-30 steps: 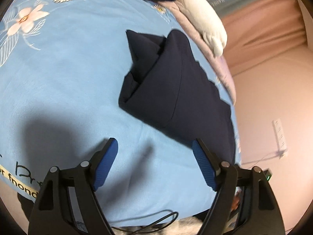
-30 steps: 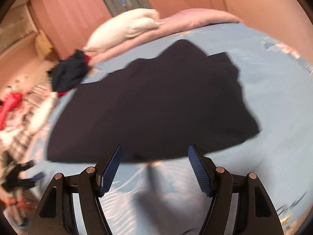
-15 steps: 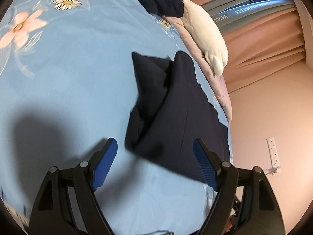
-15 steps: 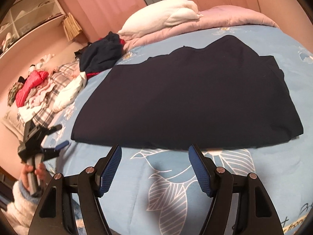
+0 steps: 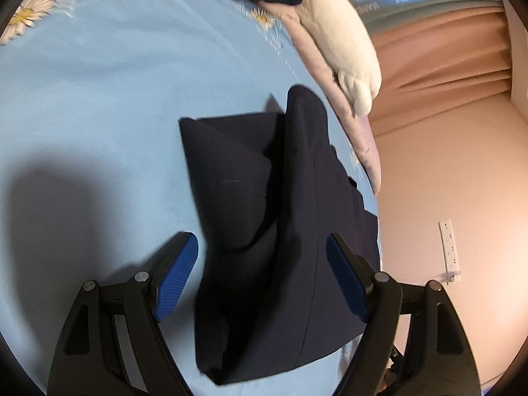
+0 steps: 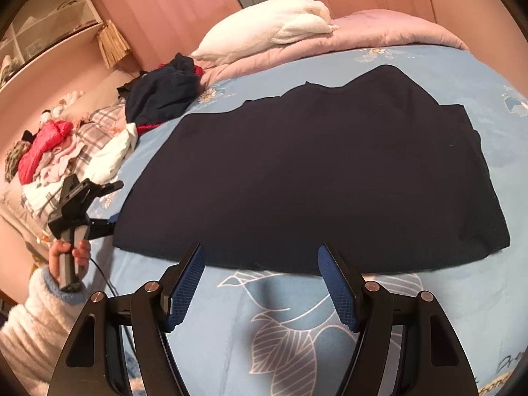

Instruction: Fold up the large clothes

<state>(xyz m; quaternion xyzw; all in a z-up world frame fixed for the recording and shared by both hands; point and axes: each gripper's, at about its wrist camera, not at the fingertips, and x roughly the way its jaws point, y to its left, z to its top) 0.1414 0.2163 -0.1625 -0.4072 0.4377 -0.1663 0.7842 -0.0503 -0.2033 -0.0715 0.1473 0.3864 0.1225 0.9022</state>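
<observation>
A dark navy garment (image 6: 313, 171) lies folded flat across the light blue flowered bedspread (image 6: 330, 330). My right gripper (image 6: 260, 283) hovers open just short of its near edge, with nothing between the blue pads. My left gripper (image 6: 116, 202), held by a hand in a fluffy white sleeve, sits open at the garment's left end. In the left wrist view that gripper (image 5: 262, 264) straddles the end of the garment (image 5: 290, 231), whose layers bunch into a fold. The pads do not press on the cloth.
A white pillow (image 6: 264, 29) and a pink duvet (image 6: 379, 33) lie along the bed's far side. A dark clothes pile (image 6: 161, 89) and a heap of mixed clothes (image 6: 49, 151) sit at the left. A wall socket (image 5: 450, 247) is past the bed's edge.
My left gripper has moved forward over the bed until the garment's end lies between its fingers. The right gripper's view swung and steadied, and has stayed put since.
</observation>
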